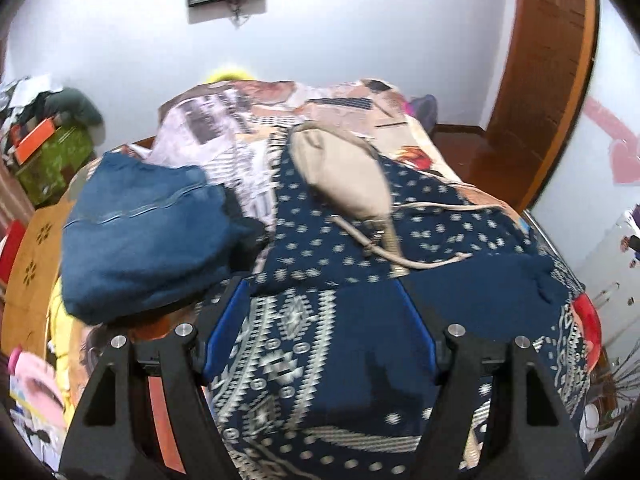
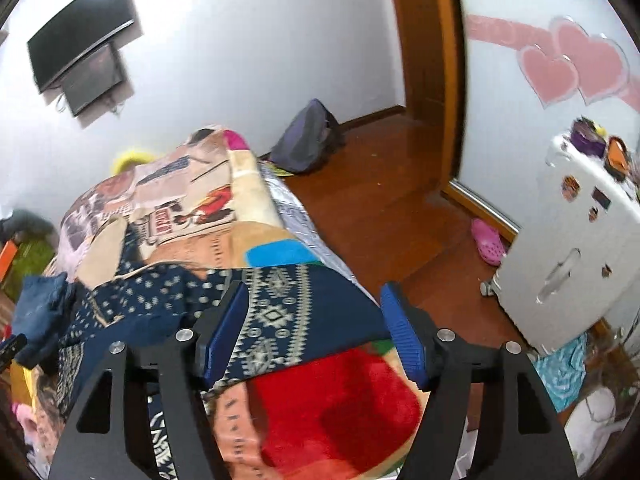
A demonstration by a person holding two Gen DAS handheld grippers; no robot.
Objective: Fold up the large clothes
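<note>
Navy patterned garment [image 1: 352, 320], printed with white dots and diamond bands, lies spread across a bed's collage-print bedspread [image 1: 248, 120], a beige drawstring bag [image 1: 344, 172] resting on it and folded blue denim [image 1: 144, 232] just beside its edge. Left gripper [image 1: 320, 316] hovers over the cloth, fingers wide and holding nothing. Right gripper [image 2: 316, 332] hangs over the garment's corner near a red patch [image 2: 340, 408], likewise spread wide.
</note>
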